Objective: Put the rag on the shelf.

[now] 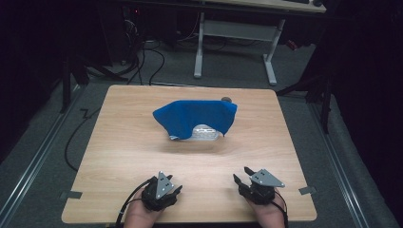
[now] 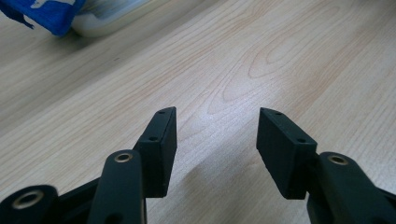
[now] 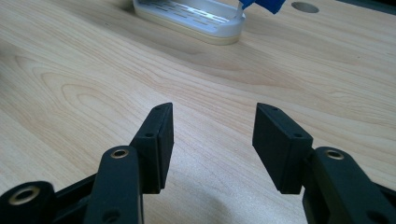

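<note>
A: What is seen nearest the camera?

B: The two grippers, held at the near edge of the wooden table [image 1: 119, 142]. The left gripper [image 1: 164, 192] is found at the near left, the right gripper [image 1: 247, 183] at the near right, each carried in a hand.

A: How are the jaws set?

B: Both pairs are spread wide. In the left gripper view [image 2: 217, 140] and the right gripper view [image 3: 212, 135], only bare tabletop is seen between the black jaws; nothing is pinched or touched.

A: Where is the blue cloth placed?

B: The blue cloth [image 1: 197, 116] is draped over a white container [image 1: 205, 133], well ahead of both grippers, between their lines of reach. From the left gripper it lies ahead and to the left [image 2: 44, 14]; from the right gripper, the container [image 3: 191, 18] is seen ahead, with a corner of the cloth [image 3: 266, 4] at its top.
</note>
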Motion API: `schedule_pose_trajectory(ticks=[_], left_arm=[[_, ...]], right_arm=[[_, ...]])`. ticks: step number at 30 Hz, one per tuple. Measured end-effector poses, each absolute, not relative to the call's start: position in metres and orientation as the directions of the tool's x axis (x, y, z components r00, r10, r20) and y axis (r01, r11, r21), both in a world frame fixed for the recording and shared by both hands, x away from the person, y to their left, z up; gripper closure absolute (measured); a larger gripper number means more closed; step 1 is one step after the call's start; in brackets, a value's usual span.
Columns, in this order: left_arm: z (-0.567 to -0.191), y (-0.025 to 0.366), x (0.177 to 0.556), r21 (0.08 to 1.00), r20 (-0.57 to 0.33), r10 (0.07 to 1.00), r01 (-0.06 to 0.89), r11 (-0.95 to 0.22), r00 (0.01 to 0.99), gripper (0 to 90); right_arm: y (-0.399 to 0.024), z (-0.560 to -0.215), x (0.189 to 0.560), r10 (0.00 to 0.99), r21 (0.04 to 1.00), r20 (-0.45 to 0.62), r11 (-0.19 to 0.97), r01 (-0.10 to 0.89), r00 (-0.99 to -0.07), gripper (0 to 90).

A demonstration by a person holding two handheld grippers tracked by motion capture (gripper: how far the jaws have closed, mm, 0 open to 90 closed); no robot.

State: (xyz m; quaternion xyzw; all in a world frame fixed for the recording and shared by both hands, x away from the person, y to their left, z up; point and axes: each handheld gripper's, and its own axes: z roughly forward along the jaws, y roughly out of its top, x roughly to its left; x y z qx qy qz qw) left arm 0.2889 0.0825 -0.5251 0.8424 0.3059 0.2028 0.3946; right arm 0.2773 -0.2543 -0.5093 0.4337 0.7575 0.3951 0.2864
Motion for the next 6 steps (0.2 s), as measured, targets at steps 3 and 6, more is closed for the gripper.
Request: schedule_pose_trajectory(ticks=[3, 6], left_arm=[[-0.5264, 0.0850, 0.2901, 0.785, 0.098, 0.682, 0.365, -0.500, 0.725, 48.4], [-0.5264, 0.0886, 0.2928, 0.788, 0.085, 0.695, 0.379, -0.486, 0.713, 48.1]], right_arm=[[-0.2529, -0.5109, 0.2778, 0.882, 0.843, -0.099, 0.320, 0.432, -0.461, 48.7], [-0.2534, -0.5117, 0.2789, 0.884, 0.843, -0.088, 0.312, 0.439, -0.459, 48.7]])
